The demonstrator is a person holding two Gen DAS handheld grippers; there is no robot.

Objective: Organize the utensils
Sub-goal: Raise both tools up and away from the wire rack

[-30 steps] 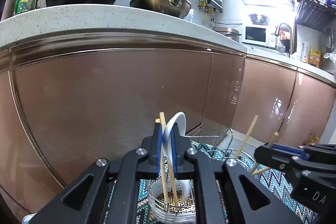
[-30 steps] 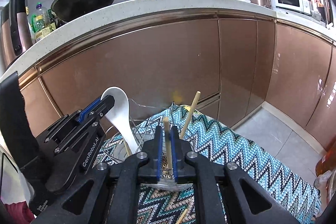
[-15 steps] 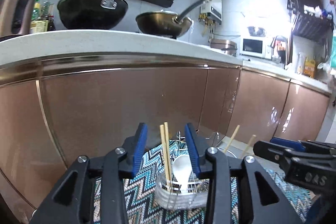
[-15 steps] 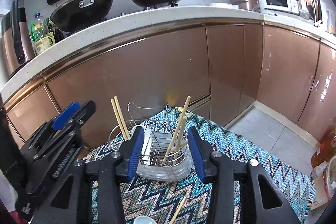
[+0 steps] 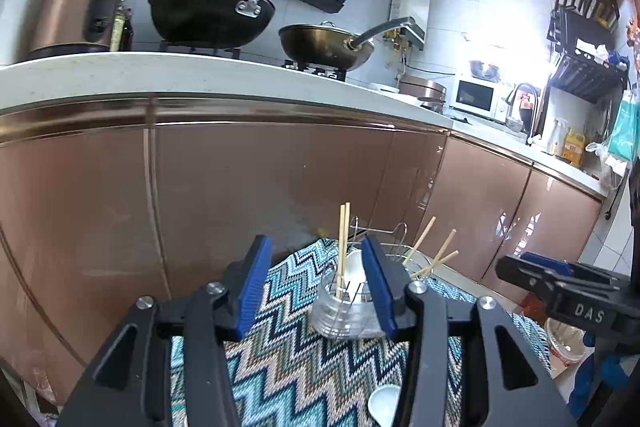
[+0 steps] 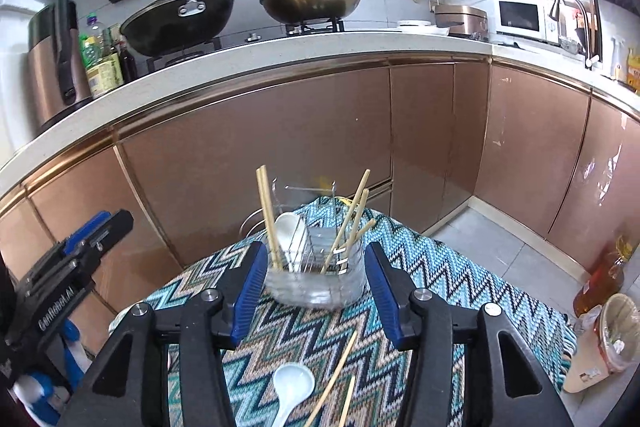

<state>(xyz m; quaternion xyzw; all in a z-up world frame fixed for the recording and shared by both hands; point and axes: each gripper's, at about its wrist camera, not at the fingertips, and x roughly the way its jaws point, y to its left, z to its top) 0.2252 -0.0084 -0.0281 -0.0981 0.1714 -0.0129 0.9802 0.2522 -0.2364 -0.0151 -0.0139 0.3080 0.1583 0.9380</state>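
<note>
Chopsticks (image 6: 267, 217) and spoon (image 6: 285, 229) released into caddy (image 6: 316, 279); both my hand-held grippers (image 5: 316, 291) (image 6: 310, 291) opening, empty, pulled back. Right view alone shows loose spoon (image 6: 292, 385) before caddy.

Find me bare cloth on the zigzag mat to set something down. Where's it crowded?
Free: the zigzag mat to the right of the utensil holder, out to its fringed edge, and the strip left of the holder. Crowded: the near middle, where a loose white spoon and two chopsticks lie between the opening right gripper jaws.
</note>
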